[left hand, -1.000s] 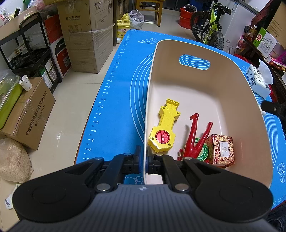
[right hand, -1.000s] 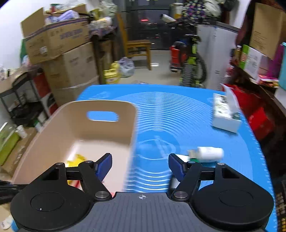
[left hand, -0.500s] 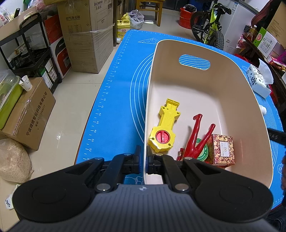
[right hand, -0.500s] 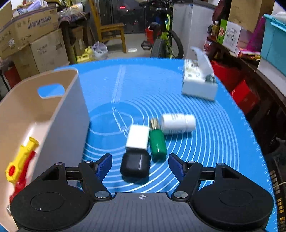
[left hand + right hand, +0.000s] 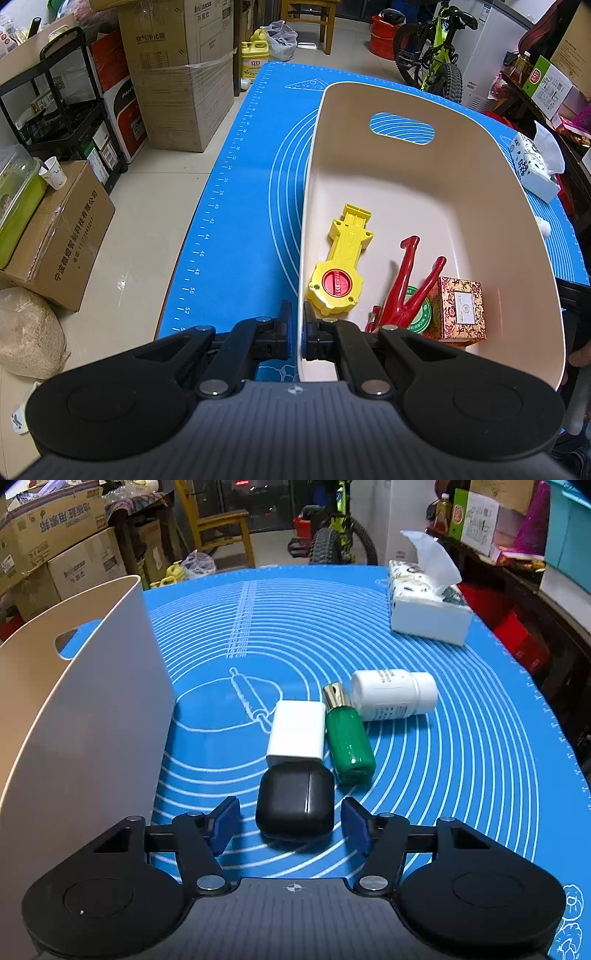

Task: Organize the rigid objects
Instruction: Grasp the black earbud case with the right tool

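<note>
Cluttered storeroom: stacked cartons, bicycle, shelving.

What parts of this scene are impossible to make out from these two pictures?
- Left wrist view: the round green tin lies mostly under the red toy and patterned box; its label cannot be read.
- Left wrist view: the bin wall hides all but a sliver of the items on the mat.
- Right wrist view: the white bottle print is too small to read.
- Right wrist view: the bin's contents are hidden by its wall.
</note>
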Motion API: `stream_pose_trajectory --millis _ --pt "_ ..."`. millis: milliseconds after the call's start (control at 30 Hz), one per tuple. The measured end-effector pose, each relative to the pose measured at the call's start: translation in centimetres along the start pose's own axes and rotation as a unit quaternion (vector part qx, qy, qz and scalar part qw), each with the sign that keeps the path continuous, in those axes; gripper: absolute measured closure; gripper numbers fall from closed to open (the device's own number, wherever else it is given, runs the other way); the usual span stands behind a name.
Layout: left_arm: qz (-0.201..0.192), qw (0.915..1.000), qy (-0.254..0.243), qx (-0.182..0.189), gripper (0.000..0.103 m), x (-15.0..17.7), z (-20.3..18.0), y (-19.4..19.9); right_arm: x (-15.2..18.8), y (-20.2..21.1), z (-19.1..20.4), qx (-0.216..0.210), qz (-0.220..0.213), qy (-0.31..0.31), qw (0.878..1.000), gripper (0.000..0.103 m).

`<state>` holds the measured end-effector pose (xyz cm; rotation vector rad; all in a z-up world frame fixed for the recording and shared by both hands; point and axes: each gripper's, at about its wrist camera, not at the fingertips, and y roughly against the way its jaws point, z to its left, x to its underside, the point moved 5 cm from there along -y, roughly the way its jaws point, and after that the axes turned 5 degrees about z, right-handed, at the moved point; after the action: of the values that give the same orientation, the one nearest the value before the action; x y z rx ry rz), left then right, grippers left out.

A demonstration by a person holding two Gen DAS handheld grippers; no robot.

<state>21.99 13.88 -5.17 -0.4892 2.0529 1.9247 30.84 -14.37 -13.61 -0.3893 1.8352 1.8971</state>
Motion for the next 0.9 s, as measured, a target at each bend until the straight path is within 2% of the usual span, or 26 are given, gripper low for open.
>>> stream_pose_trajectory --millis 100,500,900 --pt "0.000 1.0000 0.000 0.000 0.095 0.0 0.0 0.0 0.0 -0.1 0.3 0.015 -0.007 0.008 1.000 0.053" --pt "0.000 1.0000 0.000 0.000 0.095 0.0 0.0 0.0 1.3 1.2 0.1 0.017 -0.026 0.030 0.999 0.053" --pt "0.000 1.0000 0.000 0.000 0.095 0.0 0.0 0.0 -0.2 7.5 1.5 -0.013 -0.083 0.035 0.996 0.053"
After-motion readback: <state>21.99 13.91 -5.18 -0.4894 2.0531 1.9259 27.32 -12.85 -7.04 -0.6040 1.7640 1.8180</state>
